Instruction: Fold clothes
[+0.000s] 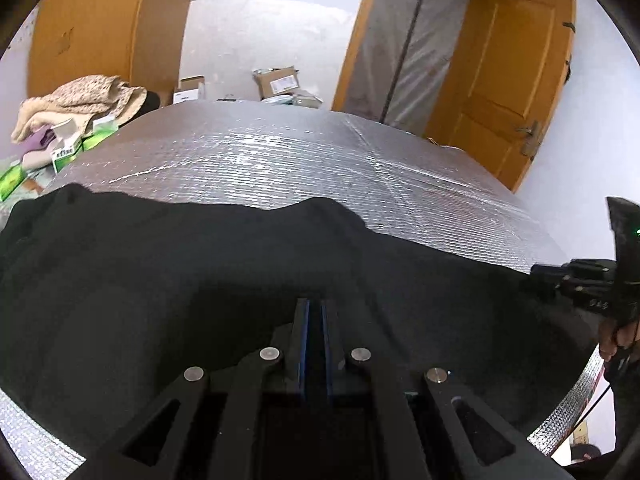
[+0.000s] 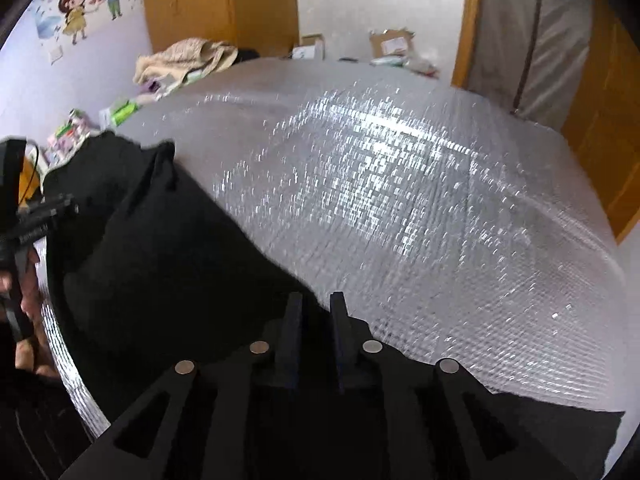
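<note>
- Garment [image 1: 200,280]: black, spread on foil sheet [image 1: 300,160]; fills lower half of L view, far edge wavy, running 9 to 3 o'clock. In R view it takes the 7–10 o'clock sector, w/ a flap out to 4 o'clock at the near edge.
- L gripper [image 1: 315,308]: fingers nearly together, narrow slit only, blue pads facing in. Tips sit over the black cloth; cannot tell if cloth is pinched between them.
- R gripper [image 2: 316,304]: fingers apart w/ a clear gap, tips at garment's edge where it meets foil. Dark cloth lies under and between them; grip not confirmable.
- Foil sheet: silver, quilted, glare patch at 12–1 o'clock in R view; covers whole work surface.
- Each gripper shows in the other's view: R unit at 3 o'clock in L view, L unit at 9 o'clock in R view, both at garment's edges.
- Beige blanket [image 1: 80,100]: heaped beyond sheet, 10 o'clock.
- Green boxes [image 1: 64,152]: beside blanket, 9–10 o'clock.
- Cartons [image 1: 278,82]: on floor, 12 o'clock.
- Door [image 1: 516,80]: wood, open, 1–2 o'clock.
- Wall decal [image 2: 90,4]: two cartoon kids, 10–11 o'clock, R view.
</note>
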A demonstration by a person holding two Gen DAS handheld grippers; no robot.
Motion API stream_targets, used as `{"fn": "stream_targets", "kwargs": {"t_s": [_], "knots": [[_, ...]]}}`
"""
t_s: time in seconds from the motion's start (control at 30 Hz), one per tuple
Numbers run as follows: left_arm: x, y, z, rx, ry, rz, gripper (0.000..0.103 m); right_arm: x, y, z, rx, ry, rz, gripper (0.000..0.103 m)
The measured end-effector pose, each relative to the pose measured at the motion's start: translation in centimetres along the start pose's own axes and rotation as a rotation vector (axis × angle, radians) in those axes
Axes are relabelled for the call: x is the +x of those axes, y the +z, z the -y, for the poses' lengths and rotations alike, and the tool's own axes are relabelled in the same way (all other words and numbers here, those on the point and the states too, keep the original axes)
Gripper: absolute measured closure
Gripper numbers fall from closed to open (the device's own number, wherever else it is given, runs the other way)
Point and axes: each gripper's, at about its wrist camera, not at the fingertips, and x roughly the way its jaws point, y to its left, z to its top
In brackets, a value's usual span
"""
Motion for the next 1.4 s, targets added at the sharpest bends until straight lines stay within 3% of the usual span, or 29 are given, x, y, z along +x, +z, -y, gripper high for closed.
{"fn": "stream_targets", "kwargs": {"t_s": [0.2, 0.4, 0.53, 0.6, 0.67, 0.83, 0.93, 1.03, 1.27, 1.4], "knots": [[-0.1, 0.1, 0.1, 0.010, -0.009, 0.018, 0.098, -0.8, 2.5, -3.2, -0.065, 0.151, 0.072, 0.080], [0.9, -0.6, -0.4, -0.013, -0.037, -0.015, 0.098, 4.0, 5.6, -7.7, -0.158, 0.242, 0.001, 0.079], [1.0, -0.7, -0.9, -0.034, -0.064, -0.015, 0.098, 6.5, 6.2, -8.5, -0.184, 0.267, -0.074, 0.079], [1.1, -0.7, -1.2, -0.047, -0.075, -0.017, 0.098, 7.1, 6.5, -9.0, -0.193, 0.268, -0.085, 0.092], [1.2, -0.7, -1.4, -0.057, -0.084, -0.017, 0.098, 7.0, 6.7, -9.2, -0.198, 0.261, -0.067, 0.097], [1.0, -0.5, -1.4, -0.051, -0.077, -0.015, 0.098, 4.6, 7.6, -8.2, -0.150, 0.238, 0.054, 0.098], [0.4, -0.1, -1.0, -0.036, -0.059, -0.004, 0.098, 6.7, 7.5, -8.0, -0.144, 0.216, -0.027, 0.097], [-0.5, 0.5, -0.5, -0.015, -0.051, 0.021, 0.098, 6.7, 7.0, -7.7, -0.104, 0.209, -0.032, 0.093], [-1.1, 1.1, 1.2, 0.022, -0.095, 0.035, 0.098, 0.8, 3.8, -5.1, 0.001, 0.242, 0.101, 0.089], [1.1, 0.6, 2.6, 0.070, -0.070, -0.027, 0.098, 1.3, 0.5, -2.8, 0.088, 0.166, 0.036, 0.089]]}}
